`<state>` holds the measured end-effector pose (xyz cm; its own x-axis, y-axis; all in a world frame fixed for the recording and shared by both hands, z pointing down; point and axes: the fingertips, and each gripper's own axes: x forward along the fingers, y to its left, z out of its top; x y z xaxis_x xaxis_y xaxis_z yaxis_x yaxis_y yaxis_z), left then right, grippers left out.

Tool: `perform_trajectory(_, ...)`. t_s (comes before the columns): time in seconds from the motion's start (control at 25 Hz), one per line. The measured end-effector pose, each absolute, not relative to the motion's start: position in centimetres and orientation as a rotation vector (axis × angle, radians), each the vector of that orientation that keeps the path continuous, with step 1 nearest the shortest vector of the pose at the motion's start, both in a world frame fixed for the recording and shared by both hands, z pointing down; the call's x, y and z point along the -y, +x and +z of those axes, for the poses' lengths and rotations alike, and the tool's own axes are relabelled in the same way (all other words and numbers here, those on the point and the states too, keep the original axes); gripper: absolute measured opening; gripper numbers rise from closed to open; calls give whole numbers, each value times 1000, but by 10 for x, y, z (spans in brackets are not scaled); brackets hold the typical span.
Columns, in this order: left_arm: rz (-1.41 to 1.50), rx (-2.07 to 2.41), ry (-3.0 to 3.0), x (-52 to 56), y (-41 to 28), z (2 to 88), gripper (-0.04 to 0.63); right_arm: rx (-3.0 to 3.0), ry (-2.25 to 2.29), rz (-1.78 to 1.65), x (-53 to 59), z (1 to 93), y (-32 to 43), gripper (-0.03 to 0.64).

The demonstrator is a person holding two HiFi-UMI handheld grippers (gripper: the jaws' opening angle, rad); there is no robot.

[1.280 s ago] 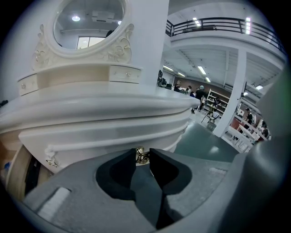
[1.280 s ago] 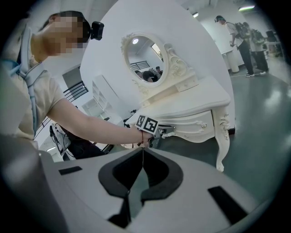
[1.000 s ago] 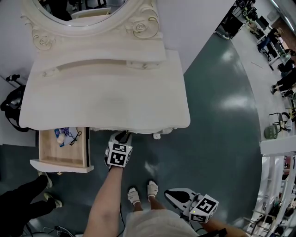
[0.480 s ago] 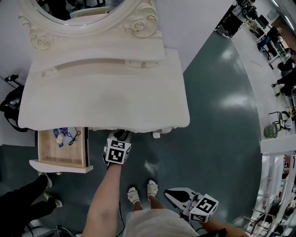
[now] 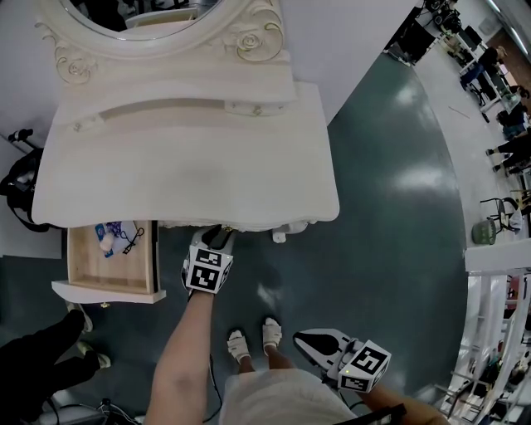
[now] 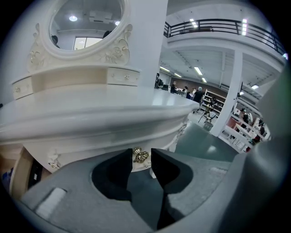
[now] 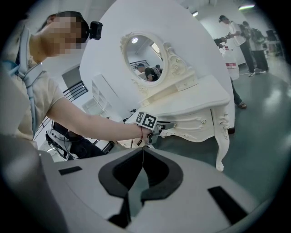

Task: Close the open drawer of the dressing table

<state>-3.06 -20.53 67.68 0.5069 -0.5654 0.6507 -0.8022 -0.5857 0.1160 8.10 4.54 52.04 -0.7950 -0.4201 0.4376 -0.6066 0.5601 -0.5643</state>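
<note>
Cream dressing table (image 5: 191,166) stands against a white wall, oval mirror (image 5: 141,17) at the back. Open drawer (image 5: 112,270) is at the front left corner, pulled well out from under the counter. It's bare wood inside, with a few small blue-and-white bits and something black at the inner end; can't tell what they are. Nothing is touching it.

Left gripper (image 5: 217,236) is at the front edge near the middle, off to the right of that drawer, nose tucked under the counter lip. Its jaws have just been opening and now stand apart with a small brass knob (image 6: 141,155) between the tips, pads not clamped on it.

Right gripper (image 5: 300,338) hangs low, close to the person's body and well clear of the table, over the dark green floor (image 5: 390,207). Its jaws are together, tips touching, nothing between them.

Person's sandalled feet (image 5: 255,342) sit between the two grippers. A second person's dark-trousered legs (image 5: 37,361) are at the lower left, near the drawer front.
</note>
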Motion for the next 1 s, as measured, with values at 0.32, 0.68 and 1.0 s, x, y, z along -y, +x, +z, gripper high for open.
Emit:
perform_trajectory(0.32, 716, 1121, 2380, 192, -19, 654, 115, 2546, 863, 1047, -42, 516, 81, 17)
perform_trajectory(0.68, 698, 1127, 2403, 176, -15, 632, 115, 2566, 877, 1004, -44, 506, 82, 16)
perform_trajectory(1.0, 671, 1124, 2405, 165, -18, 611, 114, 2576, 862, 978, -38, 499, 80, 15)
